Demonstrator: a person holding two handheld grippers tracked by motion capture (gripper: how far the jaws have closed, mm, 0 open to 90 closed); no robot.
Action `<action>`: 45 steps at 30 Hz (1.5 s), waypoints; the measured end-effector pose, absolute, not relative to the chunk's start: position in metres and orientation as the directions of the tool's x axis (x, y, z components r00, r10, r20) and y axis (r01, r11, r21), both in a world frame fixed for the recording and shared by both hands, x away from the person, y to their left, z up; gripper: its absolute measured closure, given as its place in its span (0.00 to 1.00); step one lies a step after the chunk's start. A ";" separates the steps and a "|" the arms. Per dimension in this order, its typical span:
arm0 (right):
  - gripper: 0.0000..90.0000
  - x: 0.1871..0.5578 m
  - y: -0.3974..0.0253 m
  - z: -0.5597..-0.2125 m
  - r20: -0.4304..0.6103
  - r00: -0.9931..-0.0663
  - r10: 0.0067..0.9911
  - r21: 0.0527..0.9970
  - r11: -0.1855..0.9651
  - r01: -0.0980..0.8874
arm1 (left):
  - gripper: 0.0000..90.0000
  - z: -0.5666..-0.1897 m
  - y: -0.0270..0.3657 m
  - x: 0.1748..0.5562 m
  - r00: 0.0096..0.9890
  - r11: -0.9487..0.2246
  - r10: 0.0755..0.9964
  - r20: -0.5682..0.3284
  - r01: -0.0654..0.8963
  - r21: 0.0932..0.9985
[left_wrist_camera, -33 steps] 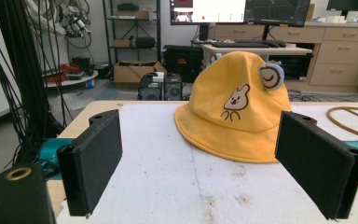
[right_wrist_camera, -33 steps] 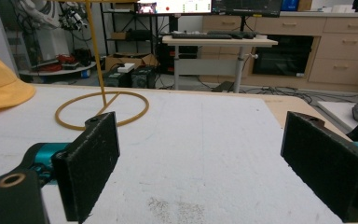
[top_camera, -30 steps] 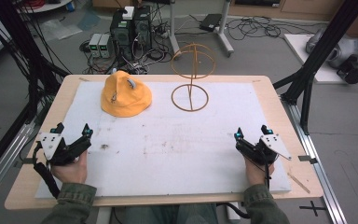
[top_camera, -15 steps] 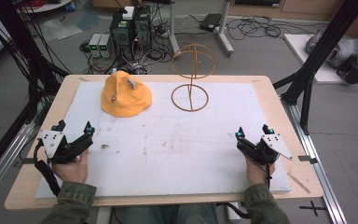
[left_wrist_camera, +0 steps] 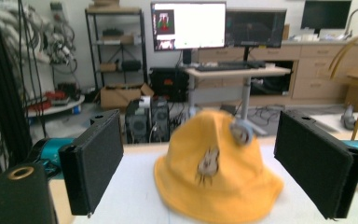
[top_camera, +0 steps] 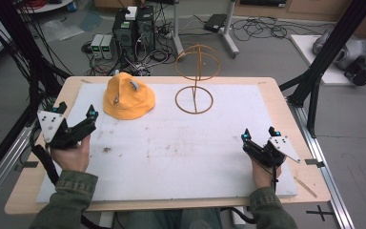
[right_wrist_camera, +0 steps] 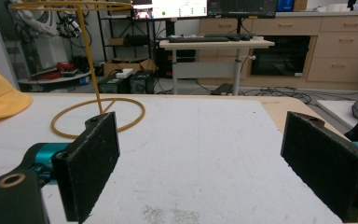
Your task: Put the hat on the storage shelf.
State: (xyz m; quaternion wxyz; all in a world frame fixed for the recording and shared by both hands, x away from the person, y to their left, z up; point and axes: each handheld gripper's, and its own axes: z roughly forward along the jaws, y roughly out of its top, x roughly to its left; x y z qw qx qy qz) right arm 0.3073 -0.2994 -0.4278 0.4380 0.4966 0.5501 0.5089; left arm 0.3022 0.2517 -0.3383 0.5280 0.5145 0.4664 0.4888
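Yellow hat [top_camera: 127, 99] brim down on table, crown up, tool-free

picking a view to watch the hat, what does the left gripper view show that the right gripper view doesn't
Left gripper view: the whole yellow hat framed between the left gripper's open jaws, with its badge and front emblem.

Right gripper view: the wire stand's base ring and post on the white mat, ahead of the right gripper's open jaws; the hat is just a sliver at the left edge.

Both: the hat, the mat, open empty jaws, and desks with monitors behind.
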 end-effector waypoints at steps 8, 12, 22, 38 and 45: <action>0.12 0.307 -0.302 -0.426 0.065 -0.119 0.991 0.994 -0.054 0.092 | 0.18 -0.297 0.240 0.338 0.092 -0.042 0.995 0.043 -0.013 0.999; 0.12 0.307 -0.304 -0.423 0.099 -0.118 0.988 0.993 -0.090 0.077 | 0.18 -0.285 0.229 0.368 0.117 -0.024 0.993 0.023 0.008 1.000; 0.12 0.310 -0.299 -0.426 0.078 -0.151 0.985 0.994 -0.065 0.085 | 0.23 -0.301 0.199 0.439 0.178 -0.078 0.982 0.061 0.087 0.993; 0.12 0.313 -0.298 -0.427 0.076 -0.158 0.985 0.994 -0.064 0.084 | 0.26 -0.384 0.200 0.490 0.150 -0.030 0.988 -0.033 0.398 0.917; 0.12 0.313 -0.298 -0.427 0.071 -0.160 0.985 0.995 -0.059 0.081 | 0.23 -0.397 0.210 0.496 0.095 0.024 0.993 -0.075 0.454 0.891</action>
